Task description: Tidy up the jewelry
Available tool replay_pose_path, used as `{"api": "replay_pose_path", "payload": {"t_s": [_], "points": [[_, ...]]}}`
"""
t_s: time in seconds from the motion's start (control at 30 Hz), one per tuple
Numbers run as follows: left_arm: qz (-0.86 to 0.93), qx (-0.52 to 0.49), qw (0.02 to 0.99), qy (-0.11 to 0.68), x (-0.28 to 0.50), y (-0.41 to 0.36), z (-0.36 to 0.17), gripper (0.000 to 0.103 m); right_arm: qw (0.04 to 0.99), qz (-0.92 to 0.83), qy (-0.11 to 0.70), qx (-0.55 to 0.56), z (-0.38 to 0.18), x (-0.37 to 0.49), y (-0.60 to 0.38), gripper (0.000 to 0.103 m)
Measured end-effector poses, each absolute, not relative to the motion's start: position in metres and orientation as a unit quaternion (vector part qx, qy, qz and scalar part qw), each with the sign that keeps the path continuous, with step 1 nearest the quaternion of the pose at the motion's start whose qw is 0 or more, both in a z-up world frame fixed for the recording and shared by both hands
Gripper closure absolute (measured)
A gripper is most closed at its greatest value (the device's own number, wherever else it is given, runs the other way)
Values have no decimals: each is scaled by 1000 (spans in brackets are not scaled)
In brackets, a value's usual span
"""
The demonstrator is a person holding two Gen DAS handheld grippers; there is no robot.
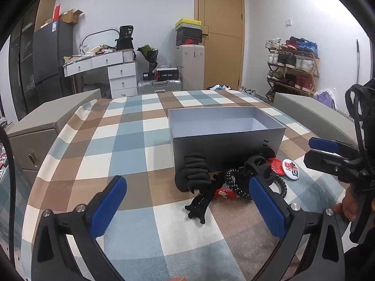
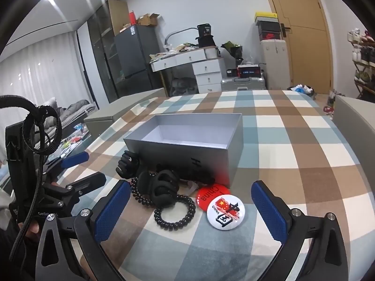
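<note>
We judge the sorting has not begun: the grey box (image 2: 187,138) stands open in the middle of the checked tabletop (image 2: 293,140), and what we can see of its inside is bare. Everything still lies in a heap against the box's near wall, toward our edge of the tabletop: two black hair claws (image 2: 164,185), a black coil hair tie (image 2: 174,214), a red badge (image 2: 208,194) partly under a white badge (image 2: 226,208), and a small red clip (image 1: 223,192). Our left gripper (image 1: 187,208) hangs above the tabletop before the heap, jaws wide apart and holding nothing. Our right gripper (image 2: 191,208) is likewise spread wide and empty, framing the hair tie and badges. Every piece remains to be lifted into the box.
</note>
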State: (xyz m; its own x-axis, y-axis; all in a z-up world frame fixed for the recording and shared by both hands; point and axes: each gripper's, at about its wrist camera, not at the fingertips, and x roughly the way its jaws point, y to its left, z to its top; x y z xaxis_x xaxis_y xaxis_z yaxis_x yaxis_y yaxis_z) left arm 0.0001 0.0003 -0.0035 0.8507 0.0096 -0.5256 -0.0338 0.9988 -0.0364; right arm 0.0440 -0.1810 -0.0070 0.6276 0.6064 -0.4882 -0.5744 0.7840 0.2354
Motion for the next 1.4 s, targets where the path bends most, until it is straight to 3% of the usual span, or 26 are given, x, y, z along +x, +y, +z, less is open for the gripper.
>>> {"api": "replay_pose_path", "payload": {"t_s": [1.4], "points": [[13, -12, 961, 276, -1, -3, -2, 1, 901, 325, 286, 33, -8, 45, -181, 0]]}}
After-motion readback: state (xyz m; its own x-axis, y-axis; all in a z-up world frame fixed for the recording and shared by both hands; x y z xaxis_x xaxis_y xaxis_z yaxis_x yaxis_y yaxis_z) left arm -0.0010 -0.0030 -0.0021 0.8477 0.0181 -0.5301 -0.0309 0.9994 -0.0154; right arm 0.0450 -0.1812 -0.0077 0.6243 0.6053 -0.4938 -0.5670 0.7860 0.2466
